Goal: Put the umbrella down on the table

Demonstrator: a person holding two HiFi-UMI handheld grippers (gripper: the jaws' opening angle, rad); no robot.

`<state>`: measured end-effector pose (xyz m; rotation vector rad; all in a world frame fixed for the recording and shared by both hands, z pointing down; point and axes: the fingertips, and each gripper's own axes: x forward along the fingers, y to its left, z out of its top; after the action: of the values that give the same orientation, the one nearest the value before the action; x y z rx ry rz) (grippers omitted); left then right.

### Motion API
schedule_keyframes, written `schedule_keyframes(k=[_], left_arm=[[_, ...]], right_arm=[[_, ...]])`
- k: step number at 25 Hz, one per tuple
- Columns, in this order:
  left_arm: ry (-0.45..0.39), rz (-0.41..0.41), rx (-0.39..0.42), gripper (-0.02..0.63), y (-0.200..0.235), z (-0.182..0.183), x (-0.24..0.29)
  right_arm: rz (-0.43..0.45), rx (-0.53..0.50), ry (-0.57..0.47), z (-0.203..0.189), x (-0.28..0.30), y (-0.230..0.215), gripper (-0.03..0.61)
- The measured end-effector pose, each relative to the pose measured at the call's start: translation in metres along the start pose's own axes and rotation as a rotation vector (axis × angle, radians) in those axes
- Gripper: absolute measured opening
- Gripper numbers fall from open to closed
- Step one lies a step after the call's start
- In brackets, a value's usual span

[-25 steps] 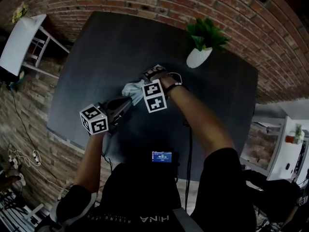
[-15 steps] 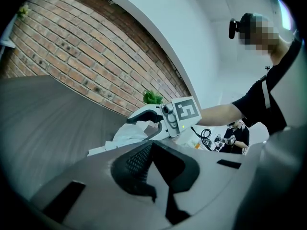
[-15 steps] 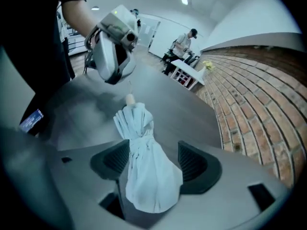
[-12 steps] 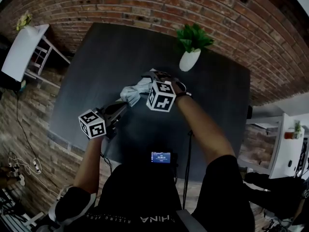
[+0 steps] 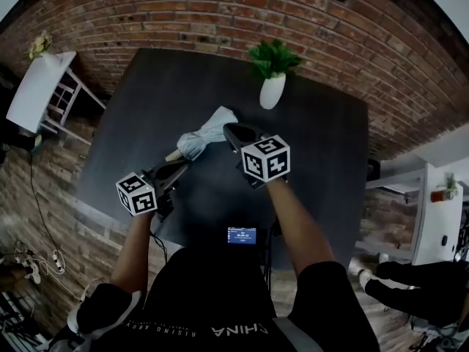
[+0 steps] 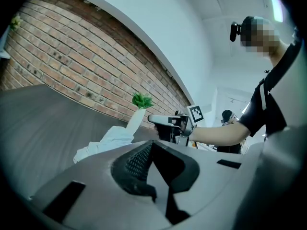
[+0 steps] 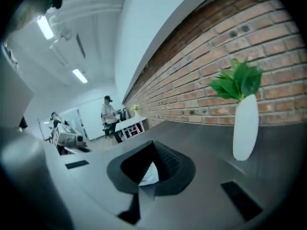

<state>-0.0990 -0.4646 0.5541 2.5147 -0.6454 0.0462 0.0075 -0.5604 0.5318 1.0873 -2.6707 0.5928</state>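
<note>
The pale folded umbrella (image 5: 205, 133) lies on the dark table (image 5: 315, 160), with its tan handle end toward my left gripper (image 5: 179, 169). That gripper hovers just short of the handle, jaws together and empty. My right gripper (image 5: 231, 130) hangs above the umbrella's right side. Its jaws have just been closing and hold nothing. In the left gripper view the umbrella (image 6: 108, 140) rests beyond my left gripper (image 6: 152, 150), and the right gripper (image 6: 160, 120) floats above the table. A sliver of the umbrella (image 7: 148, 175) shows under my right gripper (image 7: 153, 152).
A white vase with a green plant (image 5: 271, 88) stands at the table's far side, right of the umbrella. A brick wall (image 5: 220, 6) runs behind the table. A white side table (image 5: 37, 79) stands to the left. Other people (image 7: 110, 116) are in the background.
The right gripper has lifted off the umbrella, rolled over and shut its jaws. The left gripper has drawn back and up a little. The umbrella stays flat on the table.
</note>
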Motion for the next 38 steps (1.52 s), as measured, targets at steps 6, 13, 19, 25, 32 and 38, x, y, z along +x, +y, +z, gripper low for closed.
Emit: schedule_keyframes(k=[6, 13, 19, 25, 32, 38], left_arm=[[-0.038, 0.010, -0.005, 0.002, -0.025, -0.003, -0.006], [-0.047, 0.027, 0.021, 0.002, -0.056, -0.011, -0.009], [-0.066, 0.102, 0.026, 0.002, -0.071, -0.021, -0.039], [-0.072, 0.130, 0.006, 0.002, -0.080, -0.041, -0.072], [-0.117, 0.046, 0.065, 0.002, -0.109, -0.028, -0.100], [-0.093, -0.018, 0.091, 0.002, -0.139, -0.067, -0.160]], right_arm=[[0.015, 0.175, -0.054, -0.025, -0.043, 0.017, 0.008], [0.045, 0.110, -0.056, -0.020, -0.072, 0.038, 0.008], [0.057, 0.066, 0.004, -0.048, -0.086, 0.052, 0.008], [0.039, 0.108, 0.000, -0.074, -0.103, 0.076, 0.008], [-0.040, 0.029, 0.051, -0.090, -0.137, 0.113, 0.008], [-0.105, 0.026, 0.015, -0.106, -0.150, 0.177, 0.008]])
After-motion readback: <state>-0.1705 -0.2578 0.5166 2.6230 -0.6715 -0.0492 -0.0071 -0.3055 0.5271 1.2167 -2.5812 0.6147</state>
